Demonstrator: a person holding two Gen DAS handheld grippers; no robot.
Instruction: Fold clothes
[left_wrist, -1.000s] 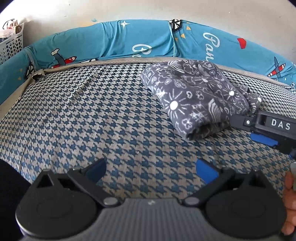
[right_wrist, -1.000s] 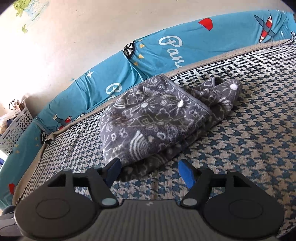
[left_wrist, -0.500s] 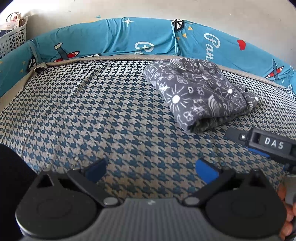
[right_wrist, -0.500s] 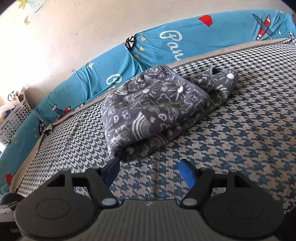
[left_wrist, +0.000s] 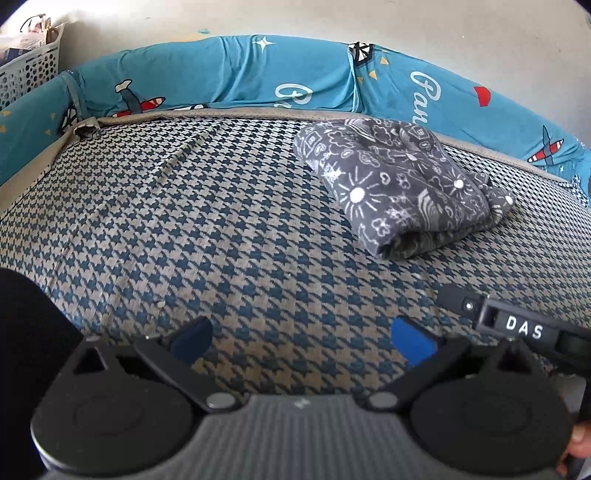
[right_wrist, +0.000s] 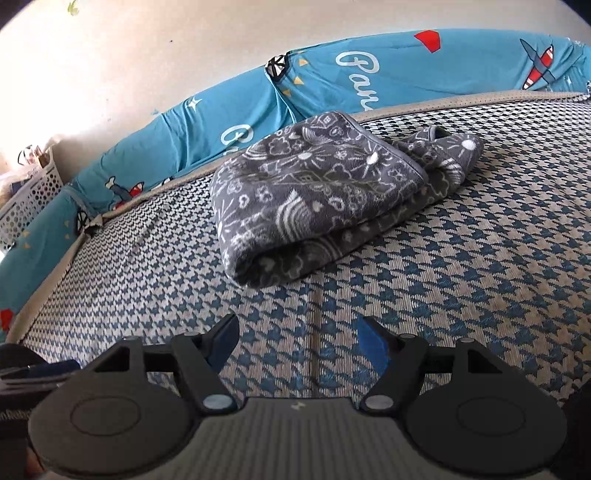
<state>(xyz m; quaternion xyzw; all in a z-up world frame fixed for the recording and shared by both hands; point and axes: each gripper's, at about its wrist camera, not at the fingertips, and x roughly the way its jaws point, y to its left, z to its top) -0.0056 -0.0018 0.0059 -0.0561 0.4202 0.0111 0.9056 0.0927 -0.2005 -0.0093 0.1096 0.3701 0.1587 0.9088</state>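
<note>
Right claw (right_wrist: 297, 341) agape, plush folded garment (right_wrist: 325, 199)

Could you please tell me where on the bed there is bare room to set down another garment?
The houndstooth mattress is bare from the folded grey garment across to the blue bumper on the far-left side, and in the near strip before both grippers. The far-right part, around the garment, is taken.

Bare houndstooth mattress (left_wrist: 221, 229) lies open toward its left edge; the folded grey garment (left_wrist: 402, 184) blocks the far right, near the blue bumper (left_wrist: 236, 77).
</note>
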